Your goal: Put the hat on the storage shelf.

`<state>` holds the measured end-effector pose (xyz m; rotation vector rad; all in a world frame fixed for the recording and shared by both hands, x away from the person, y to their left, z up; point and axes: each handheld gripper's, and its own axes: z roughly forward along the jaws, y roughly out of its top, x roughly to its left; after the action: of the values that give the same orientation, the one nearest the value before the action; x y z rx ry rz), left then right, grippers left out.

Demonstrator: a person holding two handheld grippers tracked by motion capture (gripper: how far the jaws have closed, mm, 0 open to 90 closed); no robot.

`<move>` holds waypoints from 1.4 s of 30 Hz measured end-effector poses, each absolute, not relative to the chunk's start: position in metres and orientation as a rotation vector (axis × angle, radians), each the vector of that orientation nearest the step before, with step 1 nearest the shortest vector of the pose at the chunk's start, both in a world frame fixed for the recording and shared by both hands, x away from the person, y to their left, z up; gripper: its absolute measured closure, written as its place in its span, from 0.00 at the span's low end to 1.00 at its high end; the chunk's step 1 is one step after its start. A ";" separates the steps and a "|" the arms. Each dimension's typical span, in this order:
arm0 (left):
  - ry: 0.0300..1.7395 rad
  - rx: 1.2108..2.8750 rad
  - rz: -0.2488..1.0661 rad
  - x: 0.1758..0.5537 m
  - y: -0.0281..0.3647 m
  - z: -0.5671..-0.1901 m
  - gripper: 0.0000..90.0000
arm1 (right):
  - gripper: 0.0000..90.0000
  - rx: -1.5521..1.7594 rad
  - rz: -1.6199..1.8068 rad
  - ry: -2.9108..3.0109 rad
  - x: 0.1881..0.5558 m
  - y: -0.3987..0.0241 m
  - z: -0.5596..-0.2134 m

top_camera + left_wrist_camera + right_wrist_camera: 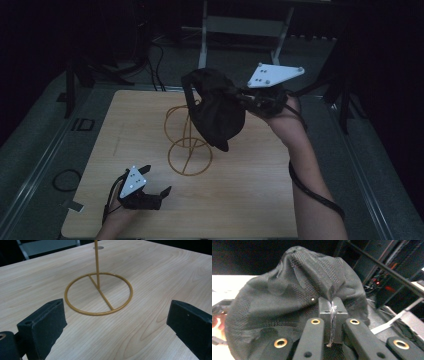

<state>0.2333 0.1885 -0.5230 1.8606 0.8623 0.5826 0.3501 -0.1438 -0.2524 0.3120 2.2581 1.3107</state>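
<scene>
I count one black mesh cap [216, 111], one gold wire stand [189, 150] and two grippers over a single wooden table [250, 190]. My right gripper [333, 322] has its jaws pinched tight on a fold of the cap's fabric, and from above I see the cap held up in the air, hanging over the upper part of the stand near the middle of the table. My left gripper [152, 187] sits low at the near-left part of the table, jaws spread wide and holding nothing. Looking along those jaws I see the stand's round base ring [98, 293] flat on the wood, with one crossbar and one upright rod rising from it.
</scene>
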 end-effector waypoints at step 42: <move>0.871 1.860 0.539 0.233 0.187 -0.531 0.03 | 0.88 0.448 1.232 2.467 0.383 -0.070 -0.322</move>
<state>0.2331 0.1870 -0.5310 1.8600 0.8708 0.5393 0.3832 -0.0696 -0.3220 0.4476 2.4672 1.2322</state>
